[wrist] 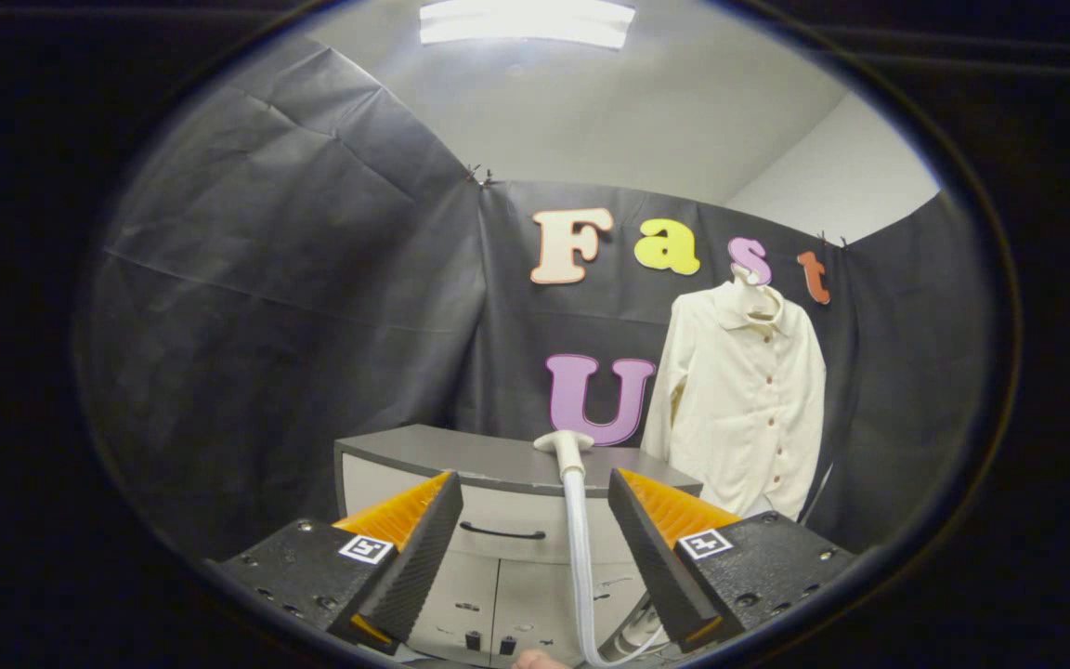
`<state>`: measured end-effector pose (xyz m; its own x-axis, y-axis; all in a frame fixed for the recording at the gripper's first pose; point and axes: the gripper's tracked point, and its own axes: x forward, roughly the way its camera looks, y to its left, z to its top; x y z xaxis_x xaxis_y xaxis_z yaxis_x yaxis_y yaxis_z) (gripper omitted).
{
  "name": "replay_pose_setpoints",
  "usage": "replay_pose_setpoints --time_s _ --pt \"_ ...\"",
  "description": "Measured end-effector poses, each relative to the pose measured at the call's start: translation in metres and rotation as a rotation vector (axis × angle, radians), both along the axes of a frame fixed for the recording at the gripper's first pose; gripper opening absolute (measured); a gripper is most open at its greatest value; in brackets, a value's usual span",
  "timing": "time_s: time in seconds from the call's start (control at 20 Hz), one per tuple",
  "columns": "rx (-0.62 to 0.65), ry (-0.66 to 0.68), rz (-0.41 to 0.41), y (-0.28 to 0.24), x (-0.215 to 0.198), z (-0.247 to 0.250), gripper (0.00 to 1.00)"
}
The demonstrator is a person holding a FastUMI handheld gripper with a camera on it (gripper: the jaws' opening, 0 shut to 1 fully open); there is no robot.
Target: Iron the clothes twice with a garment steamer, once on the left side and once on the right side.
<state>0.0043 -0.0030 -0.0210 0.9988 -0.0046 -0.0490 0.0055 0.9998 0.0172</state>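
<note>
A cream button-up shirt (744, 409) hangs on a hanger against the booth's back wall, beyond and to the right of my fingers. The white garment steamer head (565, 446) sits at the front edge of a grey cabinet top, just ahead of my fingers. Its pale hose (578, 557) drops down in front of the cabinet, seen in the gap between the fingers and nearer the right one. My gripper (535, 478) is open, its orange-and-black fingers wide apart and touching nothing.
The grey cabinet (424, 451) with a dark drawer handle (502, 533) stands ahead, below the shirt's left side. The hose curls toward a steamer base (637, 636) low at the right. A fingertip of a person's hand (540, 660) shows at the bottom.
</note>
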Motion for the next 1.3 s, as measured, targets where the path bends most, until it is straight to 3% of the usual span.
replay_pose_setpoints --time_s 0.4,1.1,1.3 --pt "0.026 0.038 -0.009 -0.009 0.020 -0.017 0.96" --pt "0.091 0.165 -0.017 -0.023 0.126 -0.051 0.96" --pt "0.040 0.198 -0.029 -0.026 0.161 -0.059 0.96"
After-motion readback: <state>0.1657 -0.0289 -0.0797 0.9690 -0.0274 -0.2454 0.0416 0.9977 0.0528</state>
